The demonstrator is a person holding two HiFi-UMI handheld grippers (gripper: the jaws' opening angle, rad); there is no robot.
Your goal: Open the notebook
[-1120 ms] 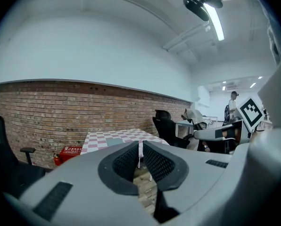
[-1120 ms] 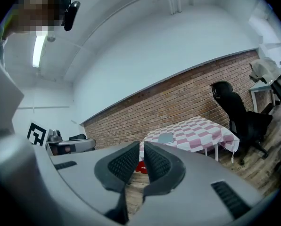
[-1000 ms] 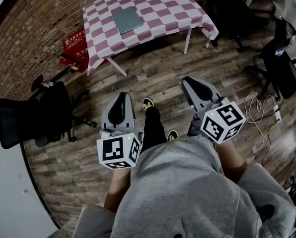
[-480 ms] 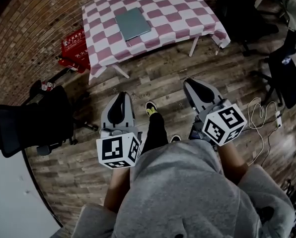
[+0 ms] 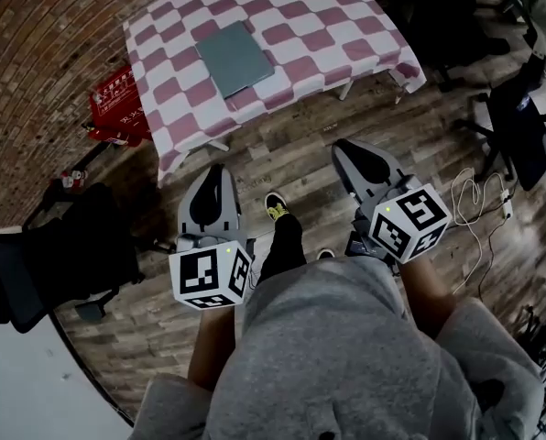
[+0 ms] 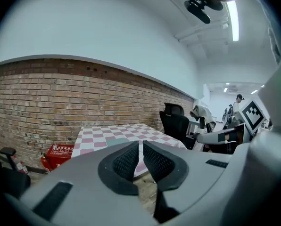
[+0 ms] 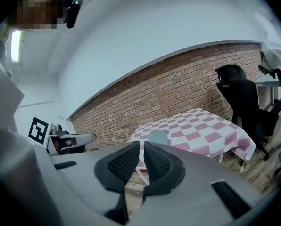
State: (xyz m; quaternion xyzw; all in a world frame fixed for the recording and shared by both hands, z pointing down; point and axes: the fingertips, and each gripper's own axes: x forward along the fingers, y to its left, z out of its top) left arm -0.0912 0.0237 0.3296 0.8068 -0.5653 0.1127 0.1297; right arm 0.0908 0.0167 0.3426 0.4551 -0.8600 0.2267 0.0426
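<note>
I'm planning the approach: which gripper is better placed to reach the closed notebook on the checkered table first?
Left, probably. The notebook lies almost straight ahead of the left gripper; the right gripper points past its side. Both are empty and short of the table.

The right gripper (image 7: 141,147) has its jaws almost together, with nothing between them. Just past them, at twelve o'clock, a grey notebook (image 7: 158,137) lies flat on the checked table (image 7: 204,131). A brick wall (image 7: 178,91) runs behind. A black chair (image 7: 242,102) stands at three o'clock.
</note>
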